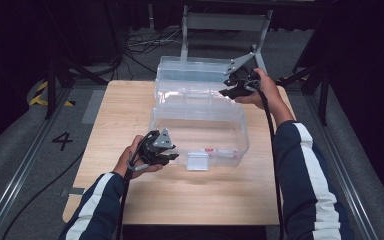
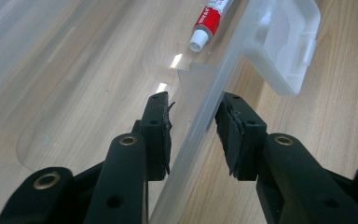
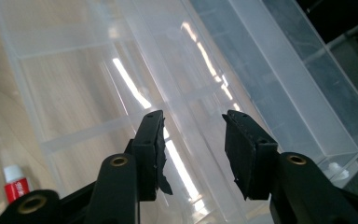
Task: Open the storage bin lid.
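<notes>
Writing: a "4" [image 1: 62, 140] is marked on the floor left of the desk [image 1: 130, 200]; the print on the red-and-white tube [image 2: 208, 21] is too cut off to read.
Box: a clear plastic box [image 1: 200, 131] stands mid-desk, its lid [image 1: 195, 75] swung open at the far side.
Left gripper view: it shows the tube lying inside the box near the front latch [image 2: 286, 44].
Left tongs [image 1: 172, 156]: part open, straddling the box's front wall; the inner pad looks against it, the outer clear, not clenched.
Right tongs [image 1: 230, 87]: part open at the lid, gripping nothing.

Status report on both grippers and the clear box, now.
Left gripper astride the clear box's front wall, grip unconfirmed. Right gripper at the open lid, jaws apart. Tube inside; nothing blocking.
</notes>
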`<state>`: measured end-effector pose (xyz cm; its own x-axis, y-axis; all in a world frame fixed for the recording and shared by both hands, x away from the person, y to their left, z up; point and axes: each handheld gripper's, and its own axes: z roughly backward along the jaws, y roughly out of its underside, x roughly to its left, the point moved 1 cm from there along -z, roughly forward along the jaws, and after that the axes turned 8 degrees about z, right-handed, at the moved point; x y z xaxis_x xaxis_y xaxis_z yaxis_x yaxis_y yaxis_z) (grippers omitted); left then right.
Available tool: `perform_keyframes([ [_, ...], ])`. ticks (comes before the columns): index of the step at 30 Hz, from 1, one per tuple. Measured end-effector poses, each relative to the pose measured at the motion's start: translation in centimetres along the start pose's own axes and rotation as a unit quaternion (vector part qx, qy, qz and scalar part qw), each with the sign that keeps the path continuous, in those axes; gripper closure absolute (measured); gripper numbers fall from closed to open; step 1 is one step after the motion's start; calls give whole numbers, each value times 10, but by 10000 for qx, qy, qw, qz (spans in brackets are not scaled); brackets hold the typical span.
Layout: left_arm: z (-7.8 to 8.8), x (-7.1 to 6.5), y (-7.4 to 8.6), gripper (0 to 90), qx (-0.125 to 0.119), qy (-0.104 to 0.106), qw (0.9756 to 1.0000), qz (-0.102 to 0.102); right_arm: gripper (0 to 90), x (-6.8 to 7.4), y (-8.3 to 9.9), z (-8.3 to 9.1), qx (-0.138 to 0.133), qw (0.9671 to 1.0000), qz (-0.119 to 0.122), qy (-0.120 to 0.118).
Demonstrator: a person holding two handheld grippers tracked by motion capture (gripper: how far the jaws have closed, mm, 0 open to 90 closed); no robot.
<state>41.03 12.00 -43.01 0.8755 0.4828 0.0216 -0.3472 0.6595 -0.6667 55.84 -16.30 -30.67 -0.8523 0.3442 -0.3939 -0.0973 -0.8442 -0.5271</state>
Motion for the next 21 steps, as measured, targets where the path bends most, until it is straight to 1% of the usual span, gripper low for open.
perform_keyframes([
  [1,0,0,0,652,2,2,10000,-12,623,0,0,-3,64,9999,17,-89],
  [2,0,0,0,655,0,9,10000,-16,628,-1,1,-9,226,9996,23,-166],
  [4,0,0,0,658,14,37,10000,-26,646,-2,1,-11,255,9995,0,-188],
  [5,0,1,-1,663,-4,52,10000,-26,683,-4,0,-13,302,9994,14,-191],
  [7,0,0,-1,664,4,59,10000,-37,690,-4,-1,-13,328,9993,17,-196],
  [9,0,0,-1,666,40,46,10000,-77,708,-4,-3,-14,417,9988,167,-216],
  [10,0,0,-2,669,57,47,10000,-66,728,-2,-6,-14,537,9977,364,-190],
  [11,0,0,-2,669,65,46,9999,-76,728,-2,-6,-14,537,9977,364,-190],
  [13,-1,-1,-3,674,69,31,9999,-103,745,0,-10,-14,666,9963,508,-199],
  [16,-1,-2,-4,678,76,12,9999,-121,762,2,-14,-14,780,9947,643,-176],
  [17,-1,-2,-5,678,99,3,9999,-113,762,2,-14,-14,780,9947,643,-176],
  [18,-2,-2,-5,679,104,13,9999,-62,787,4,-16,-12,811,9937,748,-201],
  [21,-2,-2,-5,681,115,12,9999,-33,799,4,-16,-10,798,9936,755,-270],
])
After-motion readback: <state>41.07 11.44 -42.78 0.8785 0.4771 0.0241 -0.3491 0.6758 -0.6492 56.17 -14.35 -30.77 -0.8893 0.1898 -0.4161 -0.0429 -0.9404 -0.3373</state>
